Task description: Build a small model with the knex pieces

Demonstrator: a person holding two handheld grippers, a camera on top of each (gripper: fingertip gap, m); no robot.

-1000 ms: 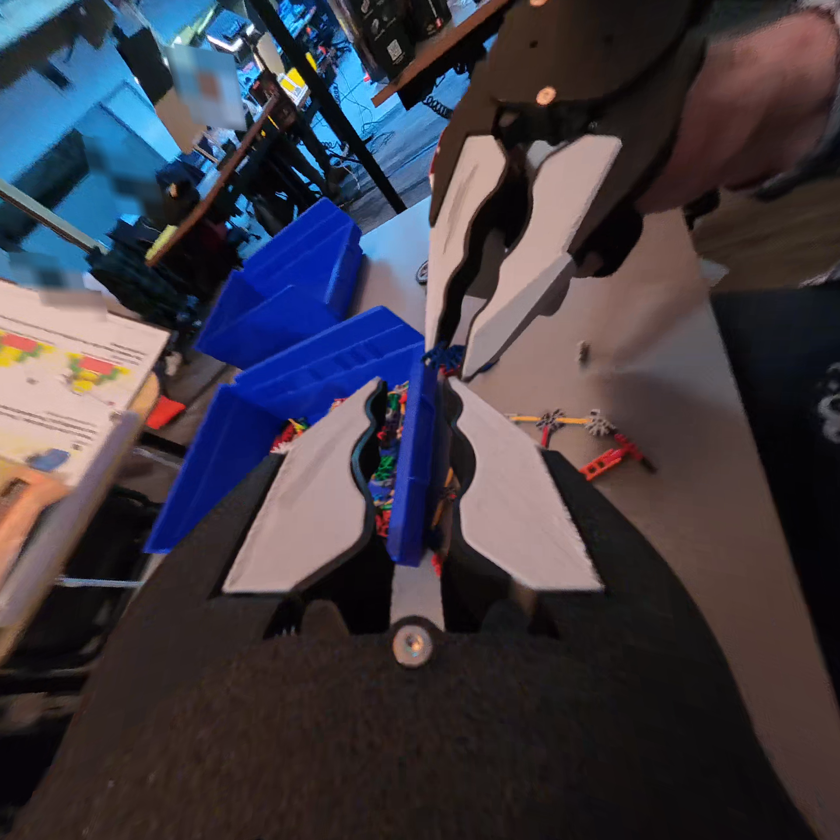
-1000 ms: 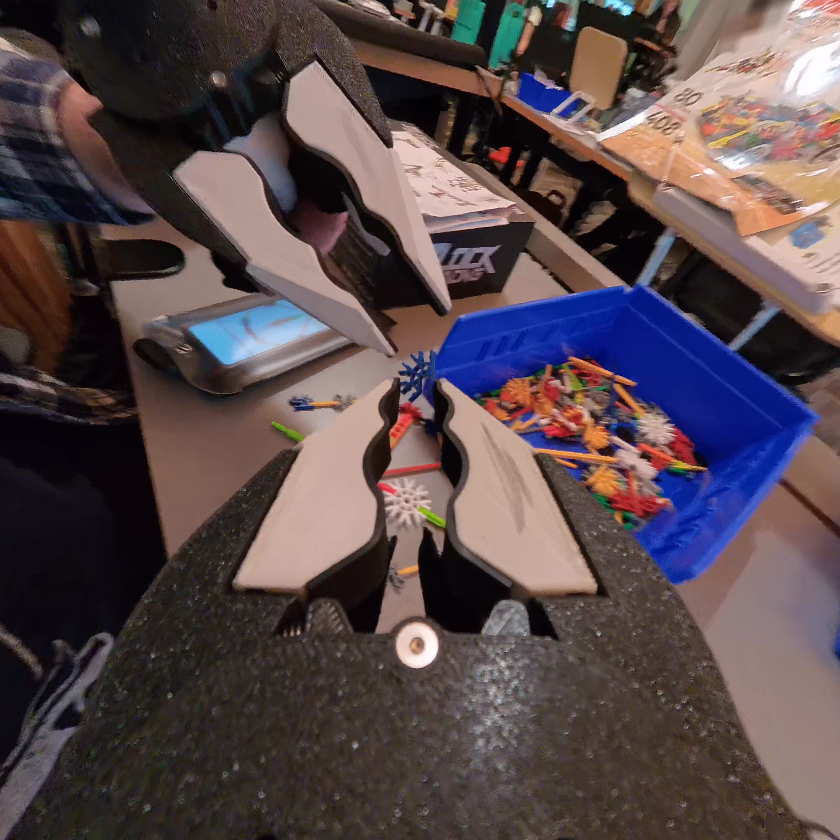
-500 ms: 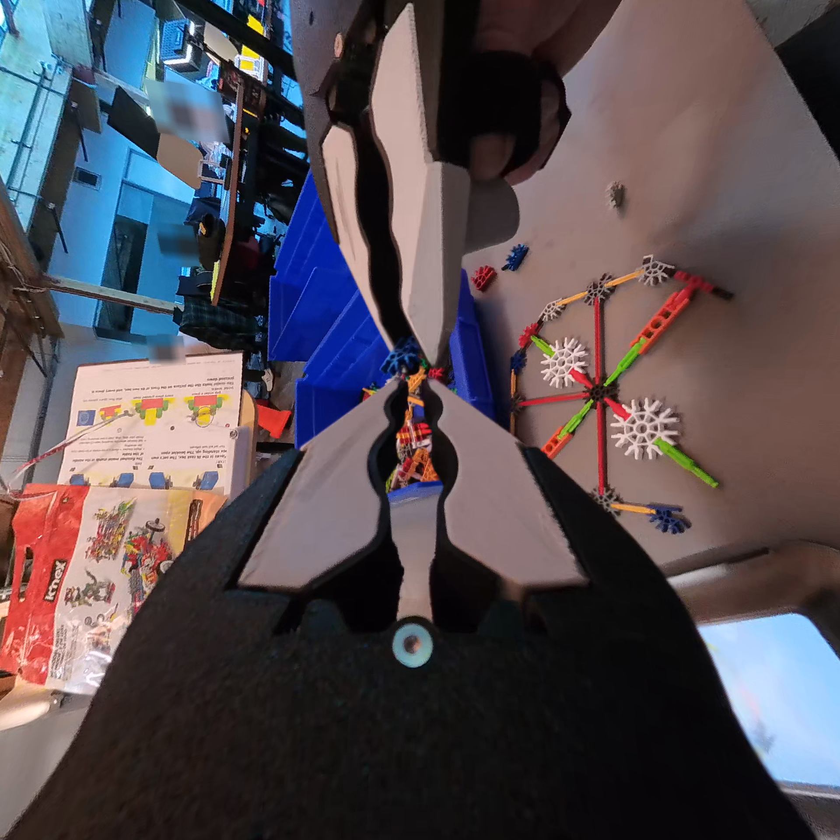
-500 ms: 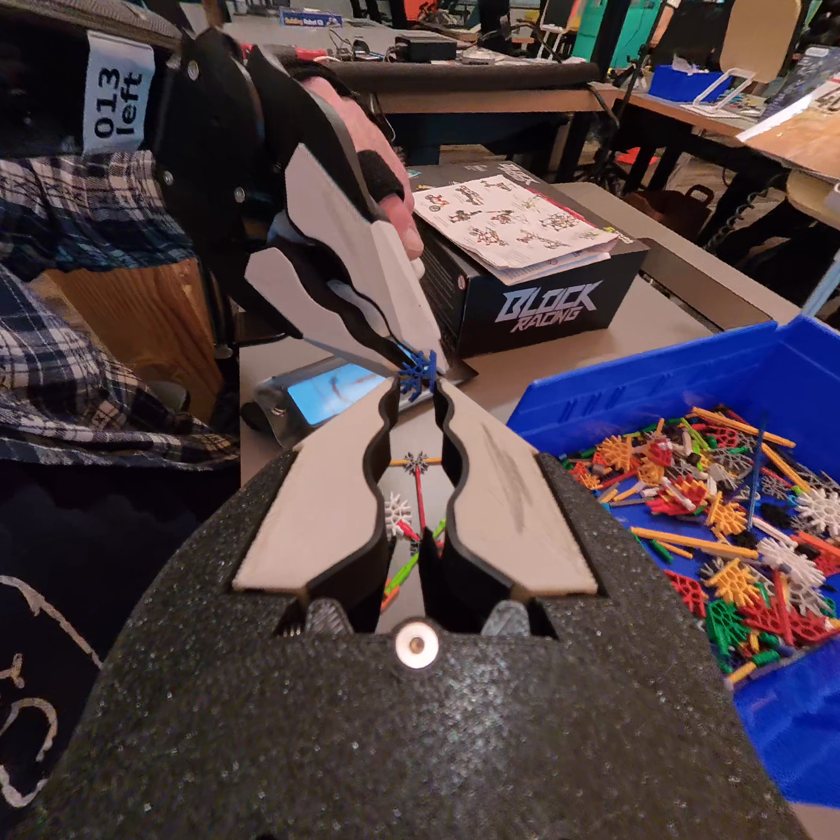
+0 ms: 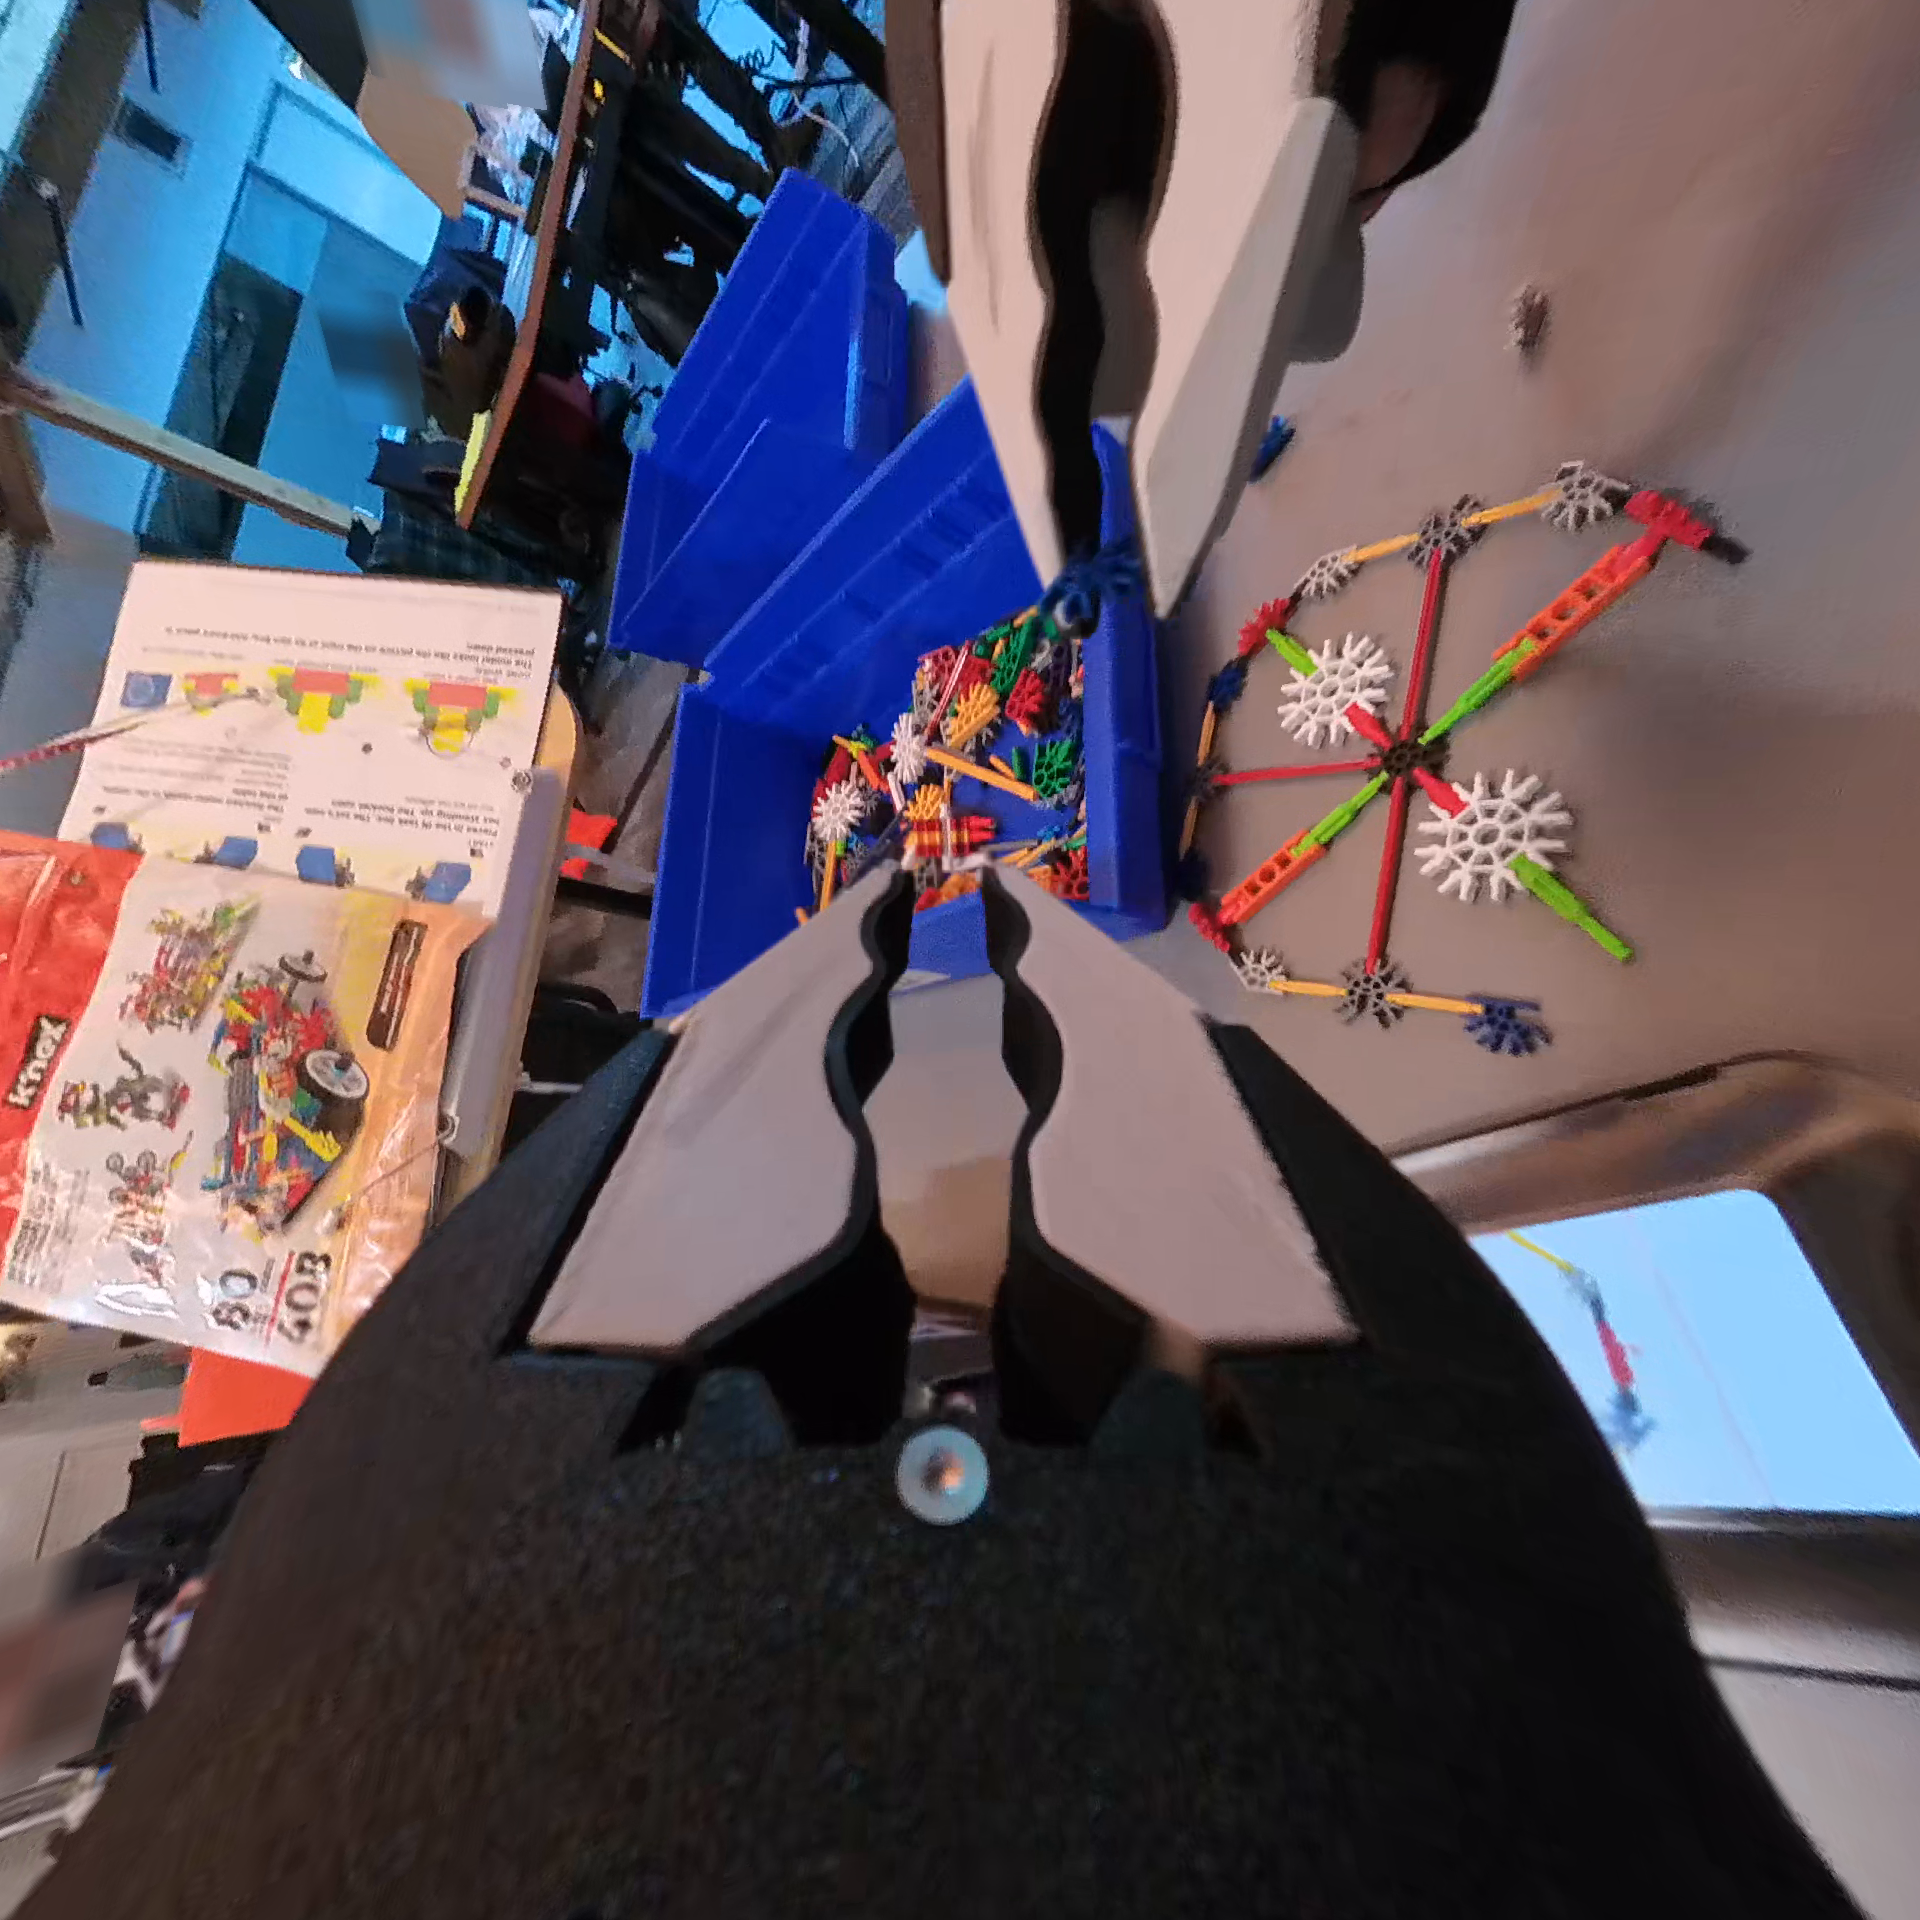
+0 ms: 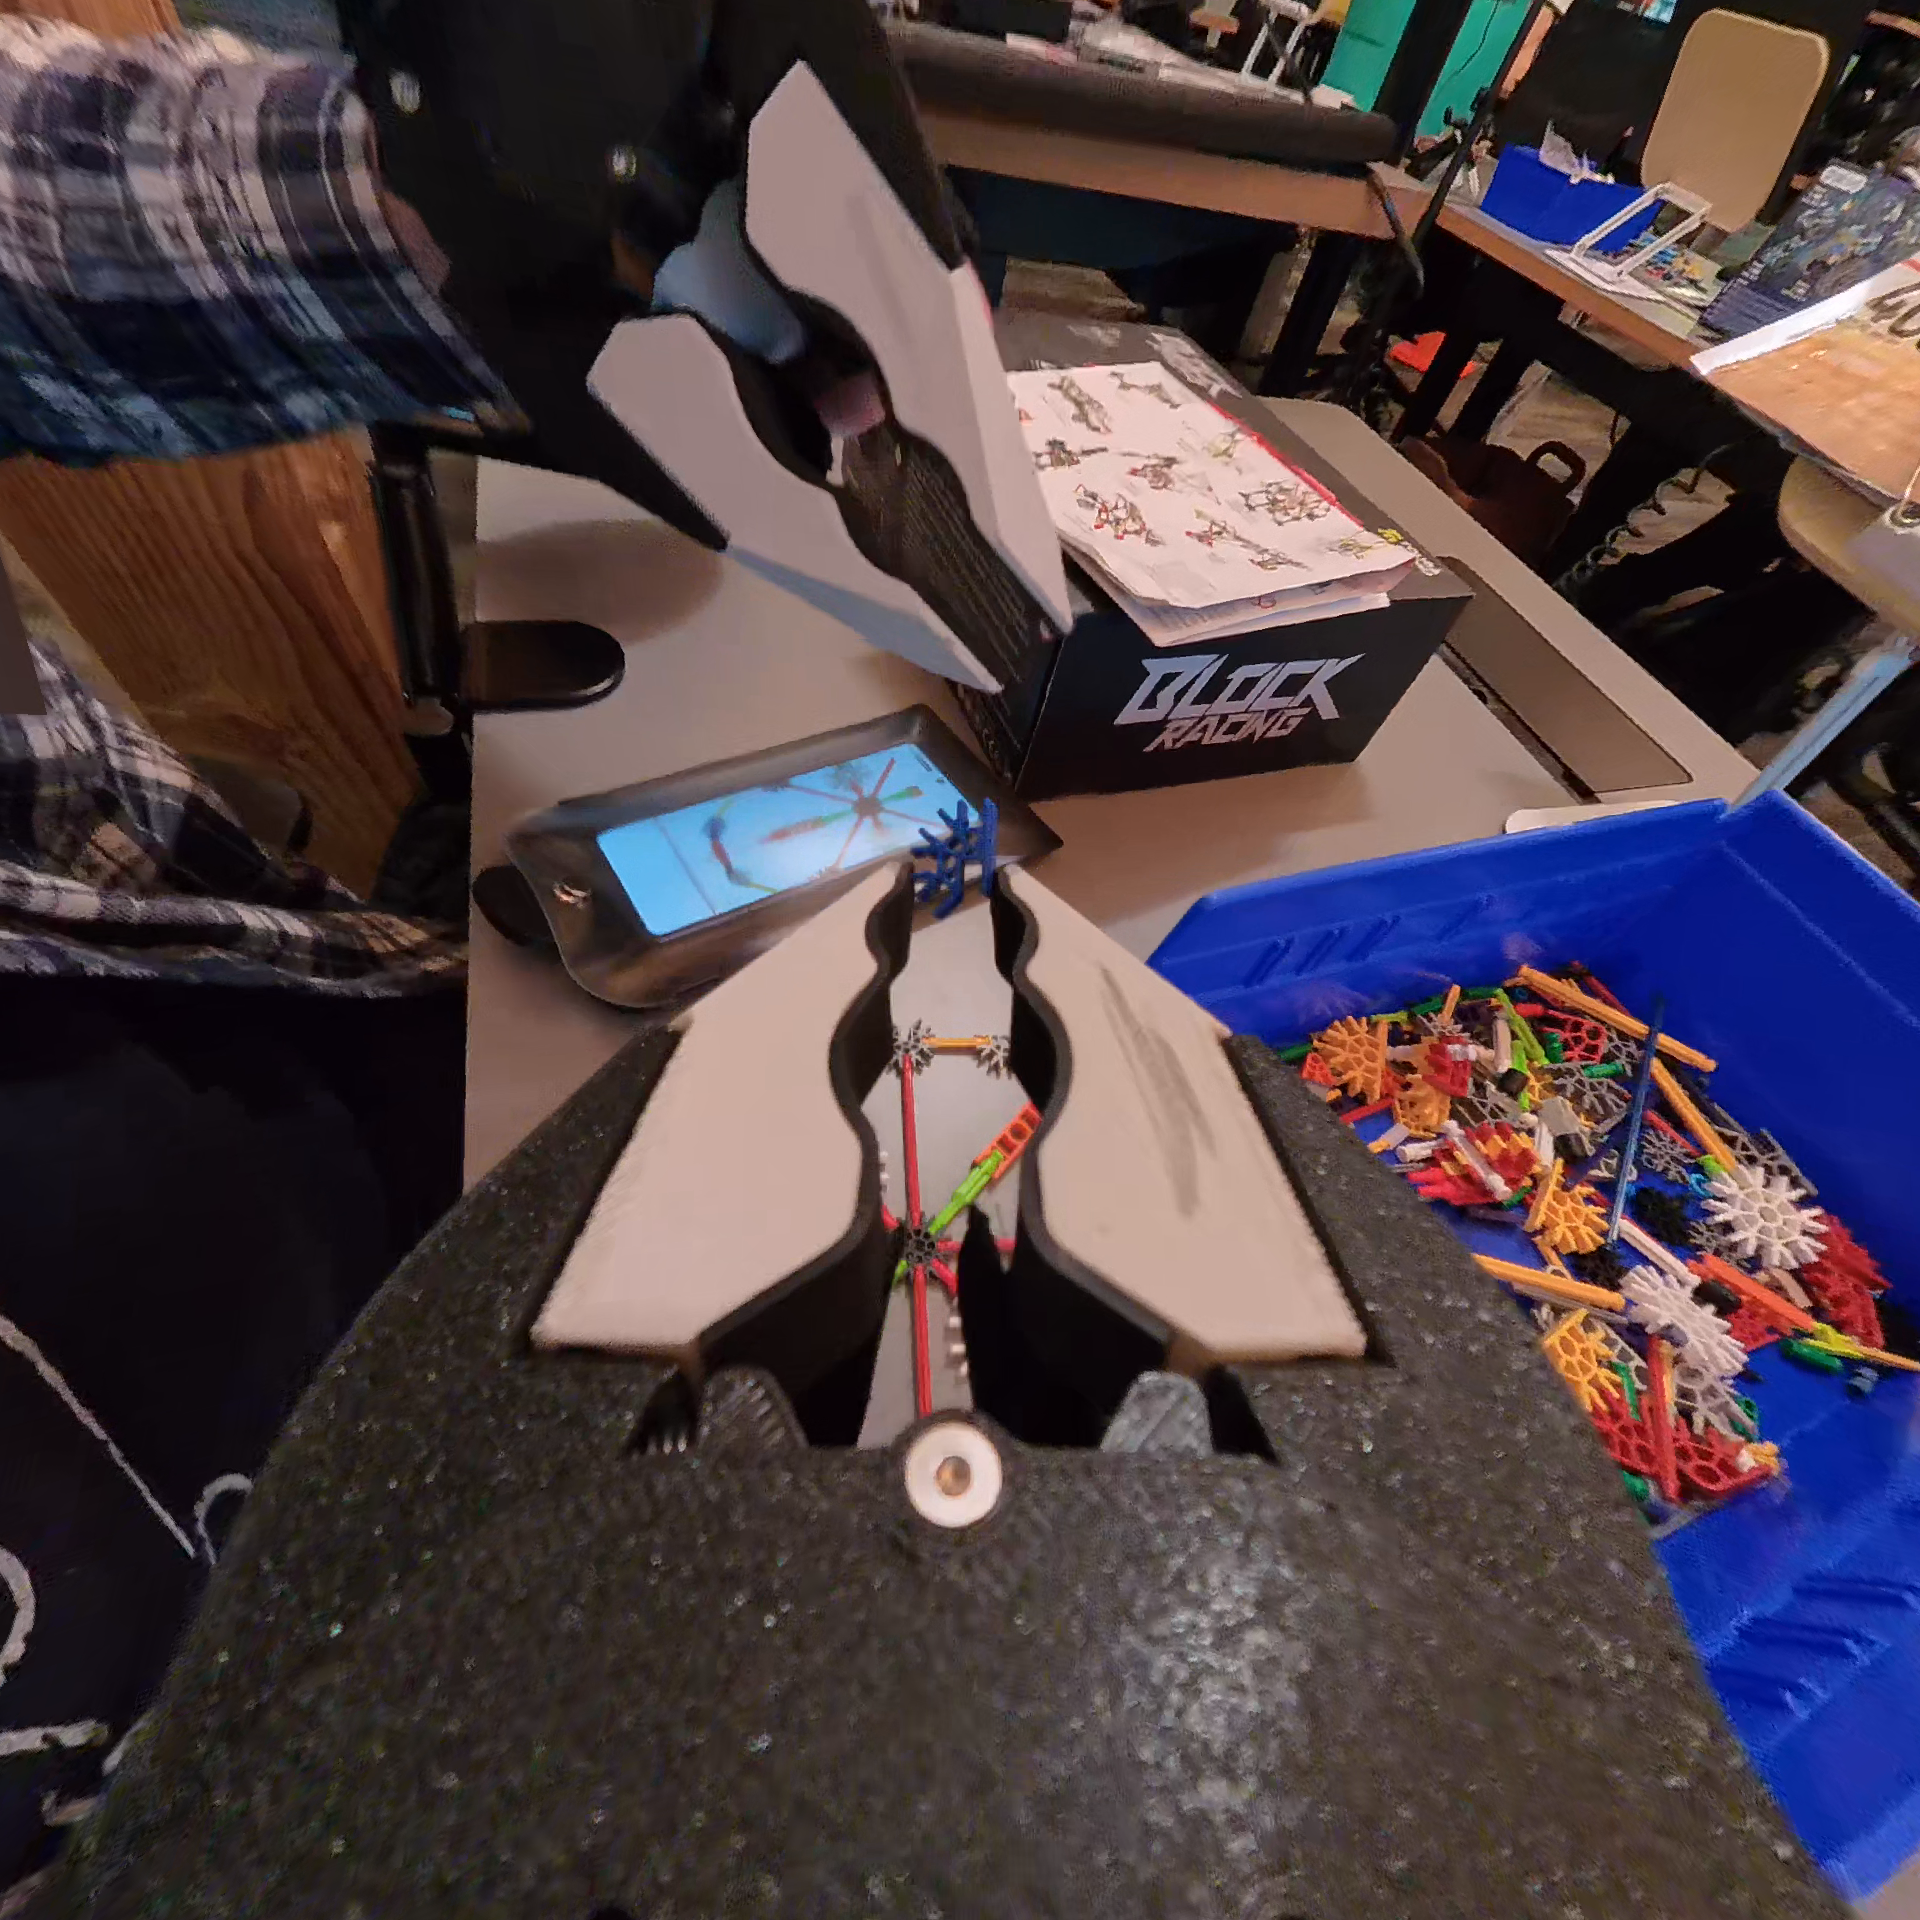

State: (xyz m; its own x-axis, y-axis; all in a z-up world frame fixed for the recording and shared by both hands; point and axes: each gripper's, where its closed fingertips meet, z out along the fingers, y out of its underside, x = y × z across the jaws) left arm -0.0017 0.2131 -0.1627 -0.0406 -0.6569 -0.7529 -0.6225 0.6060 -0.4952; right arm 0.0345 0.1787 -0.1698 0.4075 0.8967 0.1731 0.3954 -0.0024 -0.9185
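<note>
My right gripper [image 6: 951, 881] is shut on a small blue snowflake connector [image 6: 956, 847], held in the air above the table in front of a phone [image 6: 748, 842]. Under its fingers lies a flat wheel model [image 6: 920, 1236] of rods and connectors. In the left wrist view the right gripper [image 5: 1117, 597] hangs tips down with the blue connector [image 5: 1091, 587] over the corner of the blue bin [image 5: 1122, 727]. The wheel model [image 5: 1403, 758] lies to the right of the bin. My left gripper [image 5: 945, 875] is empty, its jaws a narrow gap apart, and sits above the bin's near end.
The blue bin [image 6: 1455, 914] holds several loose coloured pieces [image 6: 1621, 1195]. A black box [image 6: 1226, 707] with instruction sheets stands behind the phone. Empty blue bins [image 5: 769, 416], a printed sheet [image 5: 312, 707] and a kit bag [image 5: 208, 1091] lie to the left. A person in a plaid sleeve [image 6: 208, 260] is close by. The grippers' ends are close to 6 cm from one another. The wheel model [image 5: 1403, 758] is about equally far from each gripper, around 15 cm. My right wrist view [image 6: 916, 1234] looks at it from another angle.
My left gripper has drawn back from the right gripper's tips and its jaws stand slightly wider. The right gripper keeps hold of the blue connector and has shifted over the wheel model.
</note>
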